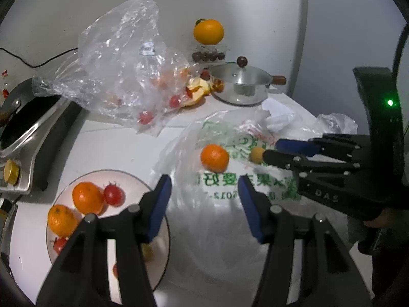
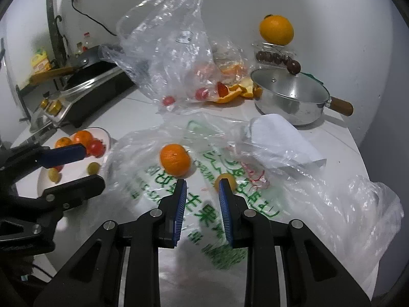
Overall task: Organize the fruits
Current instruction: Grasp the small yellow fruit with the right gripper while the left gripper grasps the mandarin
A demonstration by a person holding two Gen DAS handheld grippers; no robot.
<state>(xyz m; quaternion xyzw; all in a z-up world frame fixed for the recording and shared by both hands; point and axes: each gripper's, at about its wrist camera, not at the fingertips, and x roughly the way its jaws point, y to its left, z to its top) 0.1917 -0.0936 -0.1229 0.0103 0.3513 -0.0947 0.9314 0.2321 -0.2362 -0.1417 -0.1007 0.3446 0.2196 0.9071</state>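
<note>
My left tongs (image 1: 203, 192) hang with jaws apart and nothing between them, over the near edge of the printed plastic bag (image 1: 230, 179), beside the plate (image 1: 163, 255) of oranges and tomatoes at my left. My right tongs (image 2: 202, 192) are drawn nearly together, empty, close to a small yellow fruit (image 2: 228, 179). Just beyond lies a loose orange (image 2: 175, 159) on the bag. Farther off stand a clear bag (image 2: 166, 46) and a lidded pot (image 2: 291, 94).

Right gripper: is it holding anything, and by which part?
Nothing. The right gripper is empty; the small yellow fruit lies just beyond its fingertips, ungripped.
</note>
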